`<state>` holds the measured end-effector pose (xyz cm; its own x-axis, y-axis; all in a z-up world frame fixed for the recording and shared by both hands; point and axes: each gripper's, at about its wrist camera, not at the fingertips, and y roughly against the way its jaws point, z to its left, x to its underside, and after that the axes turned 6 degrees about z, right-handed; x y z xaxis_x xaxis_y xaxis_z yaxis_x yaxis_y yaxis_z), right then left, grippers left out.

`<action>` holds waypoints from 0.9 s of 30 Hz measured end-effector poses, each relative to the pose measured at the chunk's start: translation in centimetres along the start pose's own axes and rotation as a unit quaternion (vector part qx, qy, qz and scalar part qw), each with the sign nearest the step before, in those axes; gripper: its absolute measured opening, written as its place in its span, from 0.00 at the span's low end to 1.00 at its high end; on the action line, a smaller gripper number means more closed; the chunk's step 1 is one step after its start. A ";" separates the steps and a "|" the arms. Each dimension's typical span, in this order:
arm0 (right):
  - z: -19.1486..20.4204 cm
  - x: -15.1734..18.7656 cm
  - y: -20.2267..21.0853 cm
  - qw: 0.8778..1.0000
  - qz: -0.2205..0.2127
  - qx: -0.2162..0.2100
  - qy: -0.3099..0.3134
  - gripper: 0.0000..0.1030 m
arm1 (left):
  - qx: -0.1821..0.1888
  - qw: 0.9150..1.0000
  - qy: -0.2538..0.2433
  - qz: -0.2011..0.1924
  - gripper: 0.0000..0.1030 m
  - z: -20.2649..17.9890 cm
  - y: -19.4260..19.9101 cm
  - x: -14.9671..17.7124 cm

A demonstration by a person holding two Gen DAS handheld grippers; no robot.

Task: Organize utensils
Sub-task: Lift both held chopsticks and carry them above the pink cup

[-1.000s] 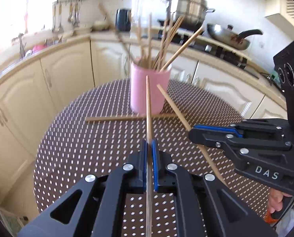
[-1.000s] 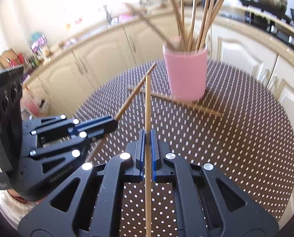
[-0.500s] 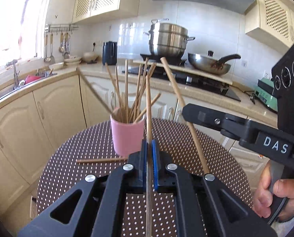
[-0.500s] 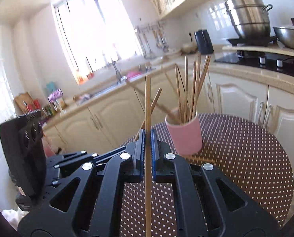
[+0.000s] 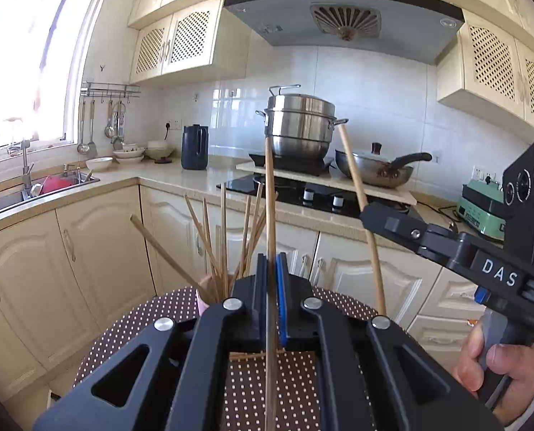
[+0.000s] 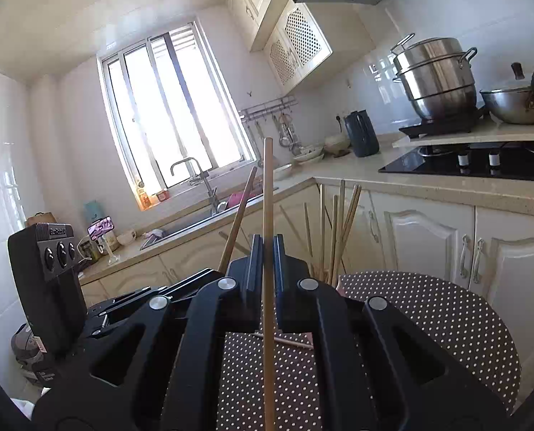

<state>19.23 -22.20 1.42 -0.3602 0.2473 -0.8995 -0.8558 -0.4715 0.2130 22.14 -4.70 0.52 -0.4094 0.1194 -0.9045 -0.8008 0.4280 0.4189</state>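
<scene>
My left gripper (image 5: 271, 264) is shut on a wooden chopstick (image 5: 269, 186) that points up and away, above the dotted round table (image 5: 130, 327). My right gripper (image 6: 265, 242) is shut on a second chopstick (image 6: 267, 186). It also shows at the right of the left wrist view, where that chopstick (image 5: 356, 194) slants up. The pink cup (image 5: 203, 289) holds several chopsticks (image 5: 224, 233) and is mostly hidden behind my fingers. In the right wrist view only its sticks (image 6: 338, 230) show clearly. One chopstick (image 6: 290, 340) lies flat on the table.
Cream cabinets and a counter ring the table. On the counter are a black hob (image 5: 303, 194), a steel steamer pot (image 5: 299, 125), a wok (image 5: 374, 170), a dark kettle (image 5: 194, 147) and a sink (image 5: 33, 190). A hand (image 5: 496, 366) grips the right gripper's handle.
Both grippers have risen and tipped upward with their chopsticks still held. The cup has sunk in both views and is now mostly behind the fingers.
</scene>
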 end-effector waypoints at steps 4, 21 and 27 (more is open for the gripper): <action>-1.0 -1.2 -0.1 0.999 -0.033 0.004 -0.003 0.06 | 0.001 1.000 0.010 -0.021 0.05 0.5 -0.7 -1.3; -3.9 -3.3 -6.6 0.994 -0.103 0.014 0.019 0.06 | 0.028 0.983 0.088 -0.157 0.05 4.0 -5.5 -3.4; -4.6 -3.3 -9.5 0.992 -0.124 0.007 0.033 0.06 | -0.004 0.976 0.077 -0.203 0.05 4.5 -7.2 -3.6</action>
<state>30.25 -22.44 0.56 -0.1133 0.2972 -0.9481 -0.9205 -0.3906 -0.0124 31.33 -4.18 0.46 -0.1178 -0.1942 -0.9739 -0.9137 0.4052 0.0297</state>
